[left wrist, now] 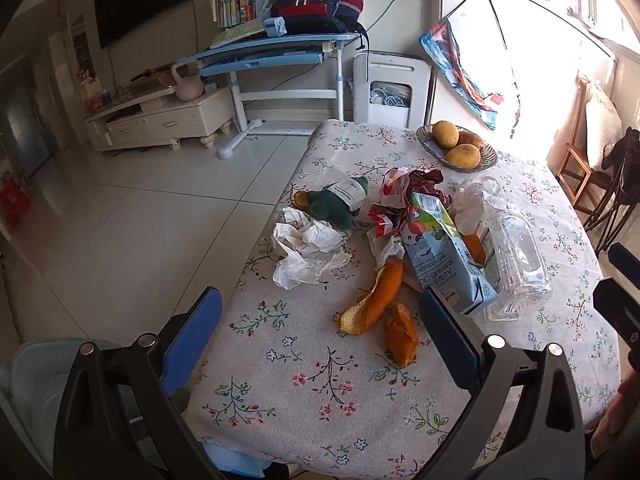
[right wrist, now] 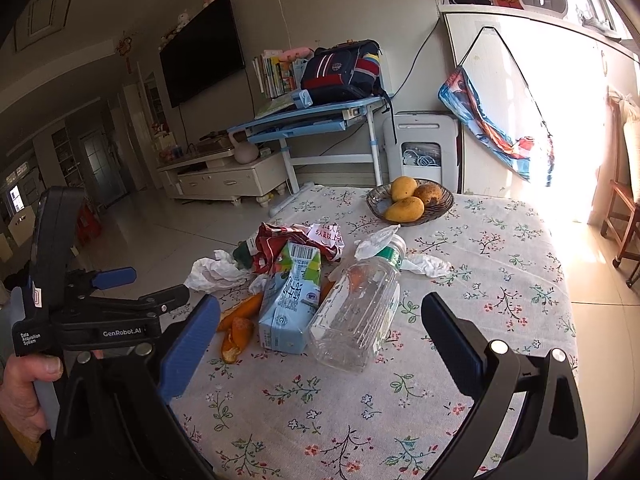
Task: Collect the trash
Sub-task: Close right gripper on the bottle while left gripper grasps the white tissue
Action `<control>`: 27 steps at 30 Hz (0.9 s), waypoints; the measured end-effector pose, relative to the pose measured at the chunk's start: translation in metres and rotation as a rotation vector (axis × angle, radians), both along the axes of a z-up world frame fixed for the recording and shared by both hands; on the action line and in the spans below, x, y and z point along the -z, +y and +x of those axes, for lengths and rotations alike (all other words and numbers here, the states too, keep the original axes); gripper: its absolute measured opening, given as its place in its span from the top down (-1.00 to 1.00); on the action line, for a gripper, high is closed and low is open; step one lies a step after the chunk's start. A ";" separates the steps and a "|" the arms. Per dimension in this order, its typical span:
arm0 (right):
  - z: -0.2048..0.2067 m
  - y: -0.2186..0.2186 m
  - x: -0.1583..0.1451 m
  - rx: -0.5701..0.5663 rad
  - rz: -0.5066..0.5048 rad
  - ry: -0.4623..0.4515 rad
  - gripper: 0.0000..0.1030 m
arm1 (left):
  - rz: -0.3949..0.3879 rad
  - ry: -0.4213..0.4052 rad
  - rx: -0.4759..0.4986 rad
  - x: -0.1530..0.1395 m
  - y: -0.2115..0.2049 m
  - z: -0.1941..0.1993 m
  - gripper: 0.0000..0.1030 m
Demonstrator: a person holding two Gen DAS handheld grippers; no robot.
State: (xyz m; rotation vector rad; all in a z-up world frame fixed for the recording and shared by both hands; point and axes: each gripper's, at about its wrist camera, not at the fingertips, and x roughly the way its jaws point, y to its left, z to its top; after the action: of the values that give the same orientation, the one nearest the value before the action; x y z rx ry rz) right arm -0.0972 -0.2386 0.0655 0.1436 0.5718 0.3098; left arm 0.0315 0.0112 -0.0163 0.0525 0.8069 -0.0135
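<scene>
Trash lies in a heap on the floral tablecloth (left wrist: 320, 392): orange peels (left wrist: 376, 300), a blue milk carton (left wrist: 444, 256), a clear plastic bottle (left wrist: 516, 264) on its side, crumpled white tissue (left wrist: 308, 248), a red wrapper (left wrist: 404, 196) and a green item (left wrist: 332, 204). My left gripper (left wrist: 320, 320) hangs open just short of the peels, nothing between its fingers. In the right wrist view the bottle (right wrist: 356, 312), carton (right wrist: 292, 304) and peels (right wrist: 236, 320) lie just ahead of my open right gripper (right wrist: 320, 328). The left gripper (right wrist: 116, 276) shows at the left, held by a hand.
A glass bowl of mangoes (left wrist: 456, 144) stands at the table's far side. The table's left edge drops to a tiled floor (left wrist: 120, 220). A blue desk (left wrist: 272, 56) with a backpack, a TV cabinet and a white appliance stand beyond. A wooden chair (right wrist: 624, 216) is at the right.
</scene>
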 end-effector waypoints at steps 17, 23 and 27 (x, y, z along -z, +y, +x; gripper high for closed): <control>0.070 0.000 0.042 0.050 0.010 0.224 -0.88 | 0.043 0.091 -0.046 0.014 0.026 0.047 -0.82; 0.085 0.004 0.058 0.031 0.032 0.282 -0.54 | 0.064 0.140 0.022 0.030 0.029 0.088 -0.82; 0.087 -0.007 0.065 0.029 0.077 0.328 -0.31 | -0.012 0.210 0.040 0.049 0.035 0.110 -0.26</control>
State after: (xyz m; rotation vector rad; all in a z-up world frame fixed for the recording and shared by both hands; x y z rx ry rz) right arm -0.0103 -0.2452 0.0003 0.2802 0.8823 0.2818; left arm 0.1415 0.0463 -0.0658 0.0560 1.0154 -0.0627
